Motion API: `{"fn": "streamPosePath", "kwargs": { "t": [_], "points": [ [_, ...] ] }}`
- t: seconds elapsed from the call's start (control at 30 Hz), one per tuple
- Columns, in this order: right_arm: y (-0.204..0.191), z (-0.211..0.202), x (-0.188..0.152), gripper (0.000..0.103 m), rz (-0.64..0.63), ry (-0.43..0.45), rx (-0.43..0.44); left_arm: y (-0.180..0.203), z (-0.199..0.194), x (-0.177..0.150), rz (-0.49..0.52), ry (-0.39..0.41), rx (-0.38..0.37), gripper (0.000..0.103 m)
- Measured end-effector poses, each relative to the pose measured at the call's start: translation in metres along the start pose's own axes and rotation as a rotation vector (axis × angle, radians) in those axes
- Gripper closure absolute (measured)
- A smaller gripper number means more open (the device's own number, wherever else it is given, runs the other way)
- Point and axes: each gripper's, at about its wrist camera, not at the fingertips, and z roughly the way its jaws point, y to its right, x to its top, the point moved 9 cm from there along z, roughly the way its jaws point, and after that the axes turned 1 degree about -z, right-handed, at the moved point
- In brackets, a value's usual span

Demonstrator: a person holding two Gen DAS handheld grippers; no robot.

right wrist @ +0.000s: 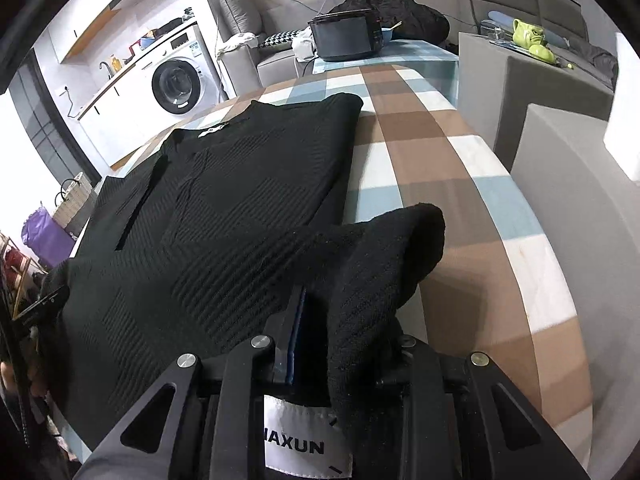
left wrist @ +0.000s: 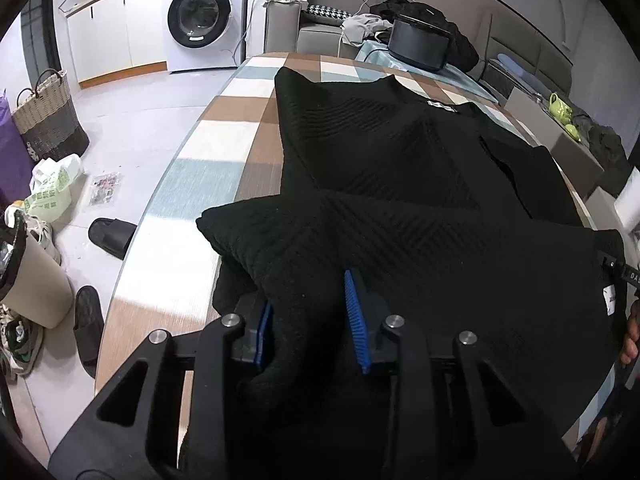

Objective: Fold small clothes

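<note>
Far left of the left wrist view, a woven basket (left wrist: 50, 116) stands on the pale tiled floor, with a plastic bag (left wrist: 52, 188) just below it and black slippers (left wrist: 110, 236) near the table's edge. Upper left, a white washing machine (left wrist: 200, 16) sits against the wall beside white cabinets (left wrist: 116, 28). Moving to centre, the checked table (left wrist: 224, 128), brown, white and pale blue, carries the black sweater (left wrist: 400, 168), spread flat with its hem lifted toward the camera. At bottom centre the left gripper (left wrist: 310, 320) is clamped on a bunched fold of that hem, blue pads (left wrist: 356, 320) pressing knit from both sides. Upper right, a dark appliance (left wrist: 418, 42) rests at the table's far end, and green mugs (left wrist: 560, 106) sit further right. In the right wrist view the sweater (right wrist: 224, 200) fills the left and centre, bare checked table (right wrist: 460, 200) to its right. At the bottom the right gripper (right wrist: 340, 356) pinches the other hem corner, a white label (right wrist: 304, 436) hanging just below its closed jaws.
</note>
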Motion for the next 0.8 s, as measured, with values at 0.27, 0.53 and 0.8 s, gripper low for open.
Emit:
{"fn": "streamPosePath", "kwargs": {
  "t": [0.27,0.53,0.8],
  "points": [
    [0.002,-0.021,-0.028,0.078,0.021,-0.016,0.041,-0.003,-0.028,-0.032,-0.003,-0.012,-0.016,0.074],
    [0.012,-0.036,-0.03,0.076,0.035,-0.003,0.067,-0.019,-0.048,-0.034,-0.05,0.023,-0.019,0.067],
    [0.02,-0.063,-0.039,0.074,0.113,0.076,0.149,-0.044,-0.068,-0.033,-0.14,0.079,-0.004,0.053]
  ]
}}
